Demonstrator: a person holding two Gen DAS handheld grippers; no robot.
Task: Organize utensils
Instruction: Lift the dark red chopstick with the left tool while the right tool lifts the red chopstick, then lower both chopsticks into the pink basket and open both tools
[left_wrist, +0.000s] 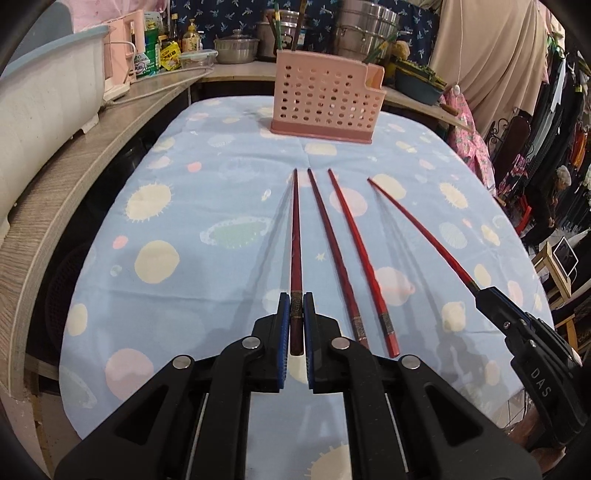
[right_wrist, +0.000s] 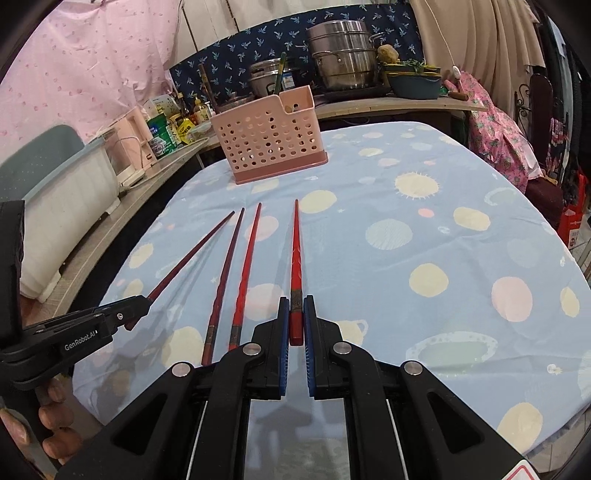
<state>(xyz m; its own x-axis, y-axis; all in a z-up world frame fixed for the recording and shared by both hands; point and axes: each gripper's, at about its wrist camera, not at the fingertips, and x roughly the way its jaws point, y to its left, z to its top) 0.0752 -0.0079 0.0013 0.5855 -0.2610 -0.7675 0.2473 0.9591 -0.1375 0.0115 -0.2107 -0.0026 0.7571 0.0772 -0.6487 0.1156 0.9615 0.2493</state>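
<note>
Right now both of your grippers are pinching a chopstick by its thick end: the left gripper has its jaws pressed onto the dark maroon lacquered chopstick, and the right gripper has its jaws clamped on the bright red lacquered chopstick. In each wrist view the held stick sits at the centre of the frame and runs straight up it, long axis in line with the jaws, thin tip toward the pink perforated plastic utensil holder at the upper middle. Two more dark red chopsticks lie between them on the blue cloth-covered surface with pale dots, roughly parallel, tips toward the holder as well. Your biggest risk, as I judge it, is the hold itself: you grip only the butt, so the long free length can pivot or droop between the pads and slip if you swing quickly. A swung tip could also catch the holder's rim or a hole in its wall and push the light holder backward or tip it over. Because you carry two sticks at once, their tips may cross or knock each other near the opening. Keep each tip down and aimed inside the rim before you release.
</note>
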